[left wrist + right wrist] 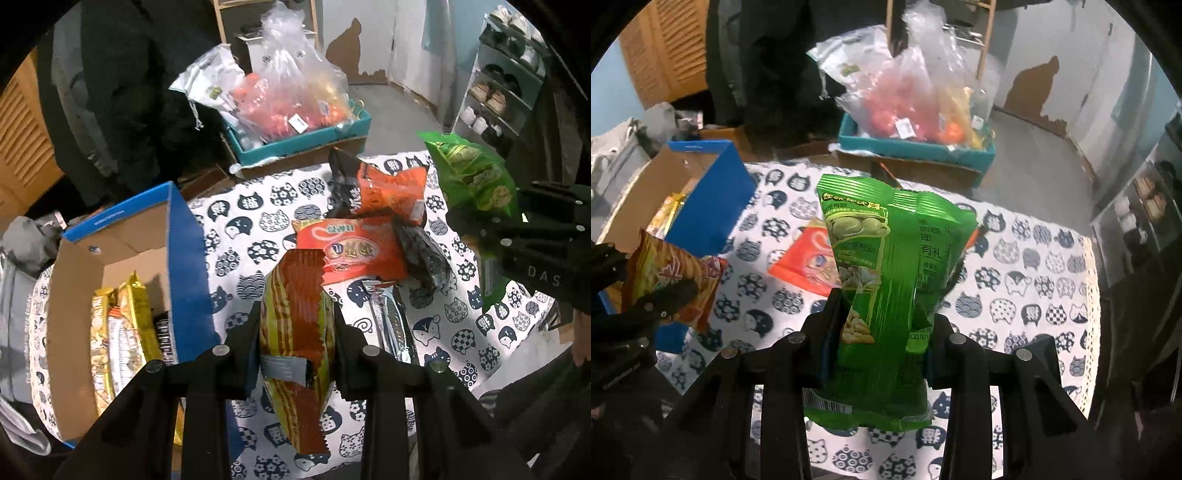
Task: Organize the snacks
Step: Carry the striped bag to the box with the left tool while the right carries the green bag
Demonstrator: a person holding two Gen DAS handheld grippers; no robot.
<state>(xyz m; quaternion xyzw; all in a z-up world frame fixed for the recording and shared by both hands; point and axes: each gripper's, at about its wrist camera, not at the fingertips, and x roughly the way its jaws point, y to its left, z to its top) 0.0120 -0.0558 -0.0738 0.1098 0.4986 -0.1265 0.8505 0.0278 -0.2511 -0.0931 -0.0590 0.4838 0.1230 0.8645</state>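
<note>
Cat-print tablecloth [258,206] below — left hand-held gripper [297,339] clamps striped packet [295,332], right hand-held gripper [882,321] clamps green packet [886,258].

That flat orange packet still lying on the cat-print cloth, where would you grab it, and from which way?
Grip the orange packet by its crimped near edge, coming from above and the camera side. It lies flat, so only an edge offers a pinch, and dark packets crowd its far and right sides.

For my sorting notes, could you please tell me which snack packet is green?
The green foil snack packet, clamped in the right tool; the others are orange, red, black or gold.
</note>
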